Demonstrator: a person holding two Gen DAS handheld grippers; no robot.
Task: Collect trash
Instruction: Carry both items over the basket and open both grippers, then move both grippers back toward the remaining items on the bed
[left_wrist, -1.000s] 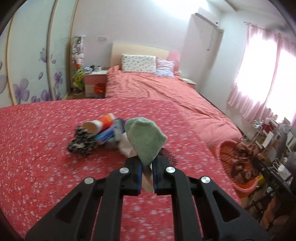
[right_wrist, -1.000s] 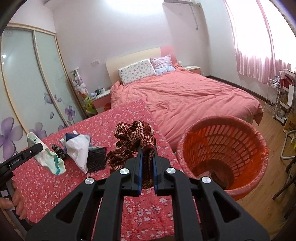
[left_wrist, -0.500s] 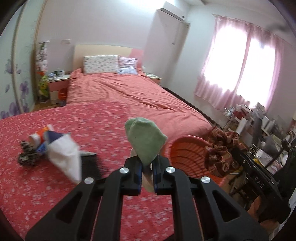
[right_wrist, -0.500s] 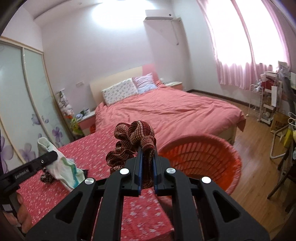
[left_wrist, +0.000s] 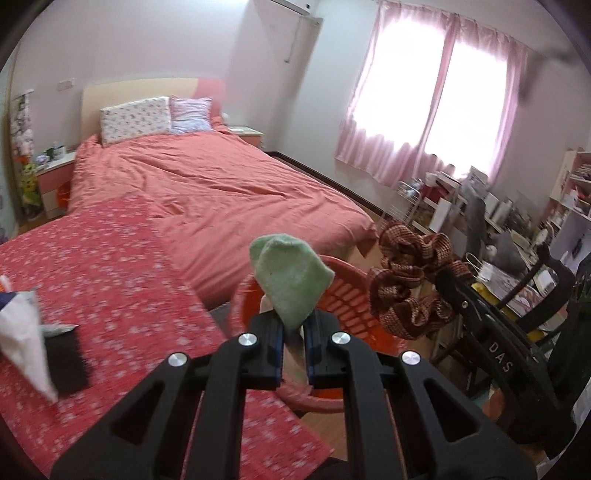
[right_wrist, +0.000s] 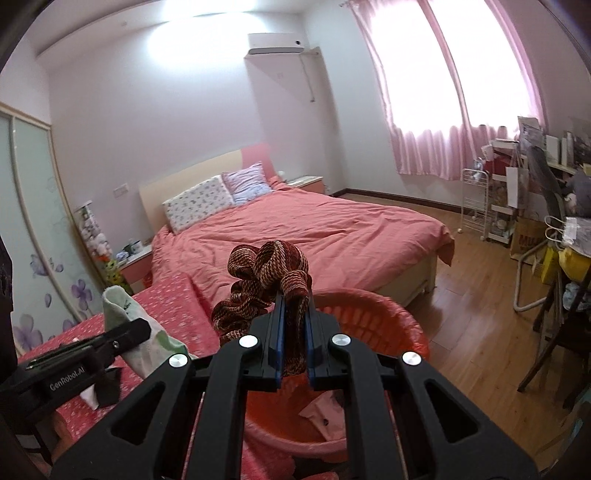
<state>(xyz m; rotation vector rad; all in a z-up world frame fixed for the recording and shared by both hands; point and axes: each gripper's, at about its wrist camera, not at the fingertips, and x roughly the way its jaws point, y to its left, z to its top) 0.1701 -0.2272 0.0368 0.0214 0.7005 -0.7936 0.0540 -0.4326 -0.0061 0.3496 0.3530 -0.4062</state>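
Observation:
My left gripper (left_wrist: 294, 334) is shut on a green and white sock (left_wrist: 290, 277) and holds it over the near rim of the orange basket (left_wrist: 345, 302). The sock also shows in the right wrist view (right_wrist: 147, 332). My right gripper (right_wrist: 294, 332) is shut on a brown woven scrunchie (right_wrist: 266, 273), held above the basket (right_wrist: 399, 325). The scrunchie also shows in the left wrist view (left_wrist: 410, 280), to the right of the sock. A pink scrap (right_wrist: 321, 408) lies in the basket.
A table with a red flowered cloth (left_wrist: 110, 273) stands left of the basket, with a white tissue (left_wrist: 22, 343) and a black item (left_wrist: 66, 358) on it. A bed (right_wrist: 314, 236) lies behind. Cluttered shelves and a chair (right_wrist: 546, 325) stand at the right.
Both grippers have swung right from the table toward the basket, carrying the sock and the scrunchie. The pile on the table has slid to the left edge of the left view.

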